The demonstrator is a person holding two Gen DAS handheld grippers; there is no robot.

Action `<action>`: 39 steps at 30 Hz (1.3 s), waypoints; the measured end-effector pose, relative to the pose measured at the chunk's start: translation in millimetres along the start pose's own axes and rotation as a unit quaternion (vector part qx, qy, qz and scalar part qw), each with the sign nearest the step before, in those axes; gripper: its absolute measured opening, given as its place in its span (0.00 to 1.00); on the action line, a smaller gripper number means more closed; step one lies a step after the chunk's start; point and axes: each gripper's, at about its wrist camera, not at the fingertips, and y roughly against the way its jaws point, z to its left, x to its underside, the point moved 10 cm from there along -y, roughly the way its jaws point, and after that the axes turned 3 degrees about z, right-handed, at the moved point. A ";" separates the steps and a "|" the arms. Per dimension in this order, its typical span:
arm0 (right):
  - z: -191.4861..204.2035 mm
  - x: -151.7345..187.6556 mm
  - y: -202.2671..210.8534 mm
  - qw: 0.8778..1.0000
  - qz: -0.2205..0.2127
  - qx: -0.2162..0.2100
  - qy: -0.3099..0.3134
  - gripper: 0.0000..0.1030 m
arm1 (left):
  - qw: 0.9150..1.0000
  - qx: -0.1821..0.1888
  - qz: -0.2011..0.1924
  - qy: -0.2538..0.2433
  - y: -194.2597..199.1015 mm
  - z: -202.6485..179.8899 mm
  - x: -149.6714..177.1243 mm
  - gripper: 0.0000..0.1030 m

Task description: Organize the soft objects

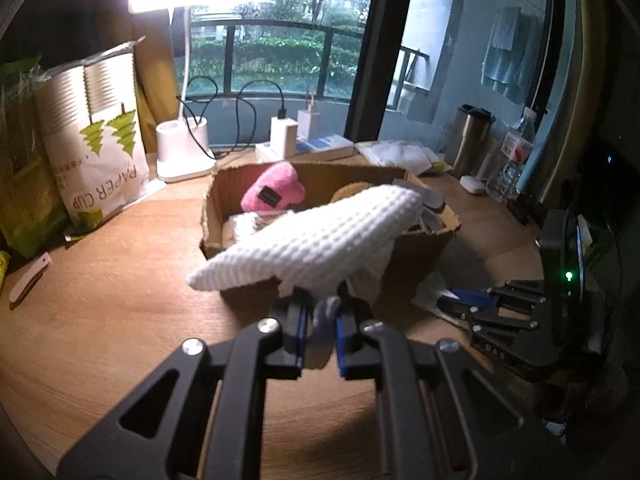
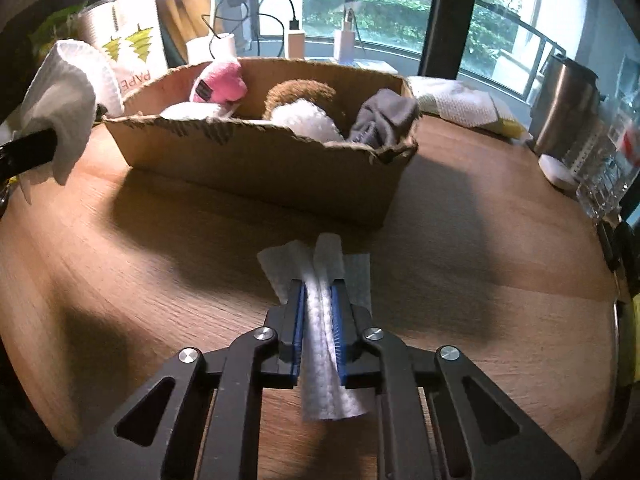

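Mid-sorting: left gripper (image 1: 320,332) fingers are clamped on a white cloth (image 1: 312,240), which sits just ahead of them, over the box (image 1: 420,256). Right gripper (image 2: 318,332) pinches a wipe (image 2: 322,320). Next up, I'd guess: carry forward, drop in.

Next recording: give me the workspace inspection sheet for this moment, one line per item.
Surface: wooden table, lamp-lit, shadowed near the box.
Job's things: cardboard box holding a pink plush, brown-and-white plush and grey cloth; white waffle cloth; thin white cloth.
Clutter: paper cup bag, steel tumbler, water bottle.
Grippers: left gripper shut on white waffle cloth; right gripper shut on thin white cloth.
Cables: black cable to white charger.
Surroundings: desk lamp, window with balcony railing.
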 end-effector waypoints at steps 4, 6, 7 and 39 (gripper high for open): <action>4.8 -10.4 15.9 1.000 -0.020 -0.002 0.002 0.14 | 1.000 -0.002 -0.008 -0.002 6.9 2.6 -5.1 0.11; 6.7 -16.7 24.4 1.000 -0.029 -0.001 0.004 0.14 | 1.000 -0.001 -0.012 -0.003 10.5 2.7 -7.9 0.11; 7.5 -19.3 28.1 0.999 -0.033 -0.002 0.005 0.14 | 1.000 -0.001 -0.014 -0.004 12.0 2.6 -9.3 0.11; 40.8 -120.9 88.0 0.989 -0.136 -0.055 0.028 0.14 | 0.997 -0.003 -0.072 0.001 24.1 26.6 -75.5 0.11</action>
